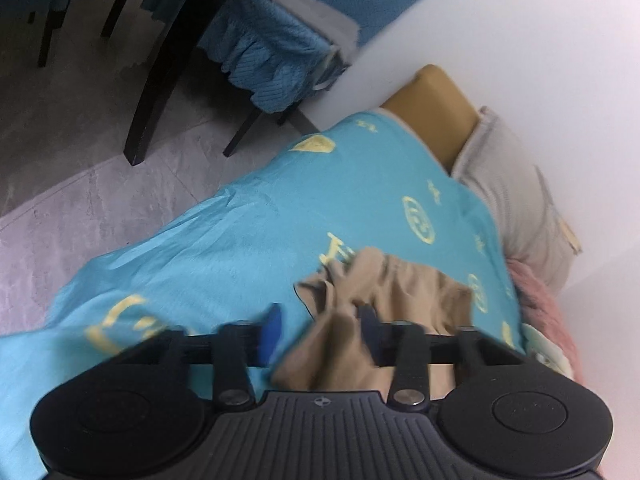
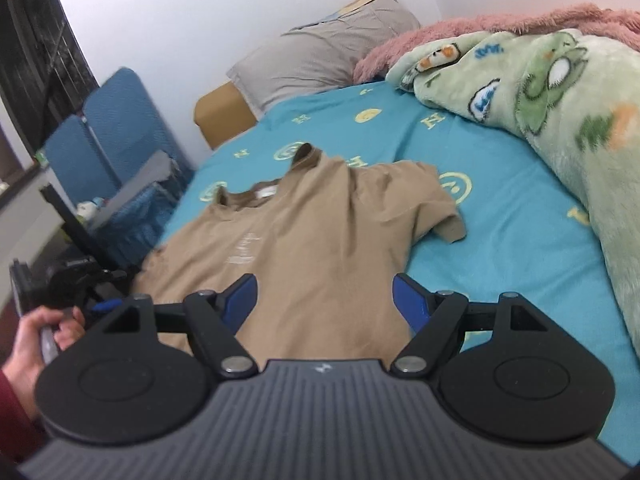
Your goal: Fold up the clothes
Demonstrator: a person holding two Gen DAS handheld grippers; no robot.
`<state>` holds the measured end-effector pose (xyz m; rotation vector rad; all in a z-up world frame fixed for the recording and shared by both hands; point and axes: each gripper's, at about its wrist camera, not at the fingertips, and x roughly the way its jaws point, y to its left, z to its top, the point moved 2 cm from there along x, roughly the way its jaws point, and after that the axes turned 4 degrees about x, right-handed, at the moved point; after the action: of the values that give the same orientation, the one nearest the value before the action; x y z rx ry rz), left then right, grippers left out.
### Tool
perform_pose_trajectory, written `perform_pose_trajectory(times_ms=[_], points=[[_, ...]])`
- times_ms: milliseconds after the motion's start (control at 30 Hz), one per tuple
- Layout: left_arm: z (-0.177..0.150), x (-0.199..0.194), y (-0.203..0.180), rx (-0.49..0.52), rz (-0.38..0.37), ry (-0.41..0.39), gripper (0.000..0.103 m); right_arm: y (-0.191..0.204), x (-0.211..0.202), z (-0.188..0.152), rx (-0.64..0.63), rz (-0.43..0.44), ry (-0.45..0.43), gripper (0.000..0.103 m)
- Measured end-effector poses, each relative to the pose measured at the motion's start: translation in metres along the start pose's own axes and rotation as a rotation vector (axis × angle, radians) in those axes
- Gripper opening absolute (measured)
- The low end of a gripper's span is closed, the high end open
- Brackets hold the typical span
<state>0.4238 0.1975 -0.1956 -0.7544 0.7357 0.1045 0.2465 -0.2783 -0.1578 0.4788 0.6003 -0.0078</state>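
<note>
A soft tan short-sleeved T-shirt [image 2: 312, 232] lies on a bright blue bed sheet with yellow smiley faces and letters [image 2: 500, 216]. Its front faces up, with small pale writing on the chest. The darker neck band points toward the far end of the bed, where a grey pillow [image 2: 320, 56] sits. One short sleeve sticks out to the side and its end is turned over. The cloth is wrinkled, with bumpy folds near the shoulder. The bottom part of the shirt reaches right up to the right gripper [image 2: 325, 300], whose blue-tipped fingers [image 2: 412, 300] are spread wide apart over the cloth.

In the left wrist view, the left gripper [image 1: 320, 320] also has its fingers apart, and a bunched bit of the shirt sits between them and hangs down in front. This view is blurry.

A fluffy green blanket with frog pictures [image 2: 560, 112] is piled along one side of the bed, well apart from the shirt.
</note>
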Motion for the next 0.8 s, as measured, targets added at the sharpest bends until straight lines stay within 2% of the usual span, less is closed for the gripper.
perform_pose_trajectory(times_ms=[33,167,200,333,433,533,667,733,800], points=[[0.002,0.009,0.002,-0.023,-0.007,-0.004,0.014,-0.004,0.009,0.000,0.007,-0.007,0.017,0.076],[0.011,0.039,0.009,-0.090,-0.035,0.047,0.016,-0.011,0.039,-0.002,0.000,-0.012,0.070,0.076],[0.012,0.045,0.008,-0.083,-0.052,0.064,0.016,-0.011,0.045,-0.003,-0.014,-0.017,0.078,0.076],[0.015,0.055,-0.003,0.014,-0.014,0.078,0.016,-0.011,0.057,-0.007,-0.029,-0.021,0.111,0.076],[0.018,0.060,-0.008,0.073,0.030,0.081,0.003,-0.014,0.060,-0.009,-0.010,-0.018,0.127,0.076],[0.025,0.055,-0.024,0.178,0.095,0.036,0.001,-0.018,0.061,-0.010,0.004,-0.022,0.135,0.076],[0.055,0.039,-0.040,0.278,0.170,-0.032,0.001,-0.021,0.059,-0.008,0.017,-0.026,0.127,0.076],[0.077,0.031,-0.051,0.353,0.247,-0.091,0.001,-0.021,0.059,-0.006,0.021,-0.025,0.119,0.076],[0.097,0.026,-0.065,0.461,0.368,-0.182,0.001,-0.022,0.059,-0.005,0.020,-0.029,0.112,0.076]])
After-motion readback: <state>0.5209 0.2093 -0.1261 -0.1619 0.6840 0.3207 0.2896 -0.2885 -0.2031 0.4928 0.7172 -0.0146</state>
